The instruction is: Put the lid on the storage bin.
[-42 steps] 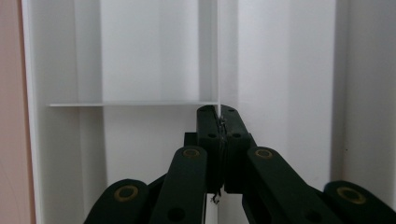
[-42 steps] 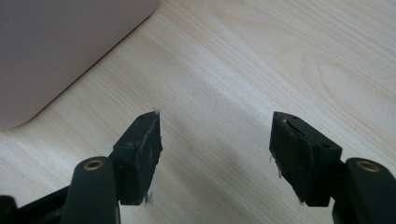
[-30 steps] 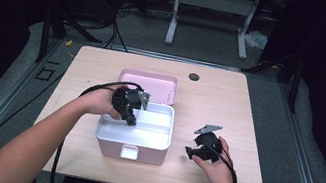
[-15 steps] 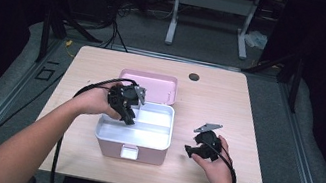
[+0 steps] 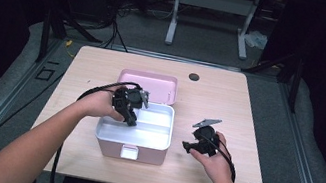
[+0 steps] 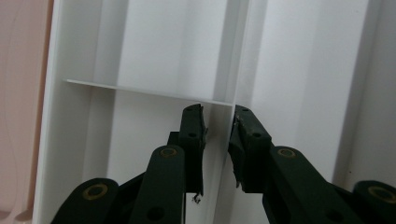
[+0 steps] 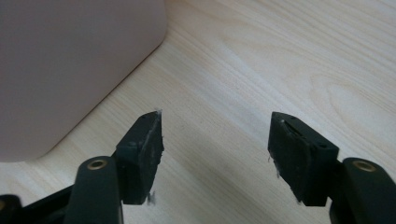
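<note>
Pink box (image 5: 134, 140), lid back, sits frame-centre on the desk (image 5: 231, 98), long axis up-frame. My left claw (image 5: 129, 112) dips inside, astride a white divider (image 6: 219, 140), having just been narrowing, unclenched. Right claw (image 5: 193, 145) rests lower right, released.

My left gripper (image 5: 128, 111) points down with its jaws a narrow gap apart, having just been closing, while my right gripper (image 5: 194, 145) rests low, jaws wide apart.
</note>
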`<state>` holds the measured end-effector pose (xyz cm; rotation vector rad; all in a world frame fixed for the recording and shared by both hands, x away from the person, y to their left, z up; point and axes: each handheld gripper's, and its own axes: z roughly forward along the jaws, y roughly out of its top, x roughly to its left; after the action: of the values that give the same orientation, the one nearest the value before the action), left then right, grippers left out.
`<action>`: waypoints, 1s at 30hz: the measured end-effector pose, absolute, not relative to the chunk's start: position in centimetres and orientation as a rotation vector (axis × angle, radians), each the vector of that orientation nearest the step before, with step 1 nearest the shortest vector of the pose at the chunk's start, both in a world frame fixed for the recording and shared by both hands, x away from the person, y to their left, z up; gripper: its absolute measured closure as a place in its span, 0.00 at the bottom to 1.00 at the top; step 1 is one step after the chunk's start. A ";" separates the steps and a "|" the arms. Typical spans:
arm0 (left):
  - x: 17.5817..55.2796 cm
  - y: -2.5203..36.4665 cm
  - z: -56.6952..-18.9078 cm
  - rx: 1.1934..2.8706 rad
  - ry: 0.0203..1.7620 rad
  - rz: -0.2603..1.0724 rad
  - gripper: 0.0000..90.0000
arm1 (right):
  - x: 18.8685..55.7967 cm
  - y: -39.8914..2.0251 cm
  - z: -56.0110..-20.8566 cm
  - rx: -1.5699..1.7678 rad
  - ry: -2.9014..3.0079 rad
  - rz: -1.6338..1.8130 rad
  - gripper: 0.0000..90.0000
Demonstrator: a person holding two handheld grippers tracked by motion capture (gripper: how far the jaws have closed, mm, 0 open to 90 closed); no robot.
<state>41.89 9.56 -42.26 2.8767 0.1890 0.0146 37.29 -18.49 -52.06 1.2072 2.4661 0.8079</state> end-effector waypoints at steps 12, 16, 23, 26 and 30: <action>41.7 9.6 -42.3 2.865 0.207 0.020 0.85 | 41.5 -16.8 -50.0 1.216 2.531 0.671 0.38; 41.6 9.5 -42.3 2.872 0.214 0.021 0.85 | 43.6 -16.1 -48.3 1.232 2.525 0.659 0.37; 41.7 9.4 -42.3 2.877 0.204 0.023 0.85 | 46.7 -14.5 -45.1 1.254 2.512 0.624 0.37; 41.7 9.4 -42.3 2.882 0.196 0.021 0.85 | 47.9 -13.9 -43.7 1.271 2.503 0.605 0.37; 41.7 9.4 -42.3 2.878 0.199 0.020 0.85 | 49.3 -13.1 -42.2 1.297 2.491 0.596 0.37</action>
<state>41.66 9.40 -42.30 2.8777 0.1987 0.0201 49.28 -13.10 -42.20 1.2970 2.4911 0.5958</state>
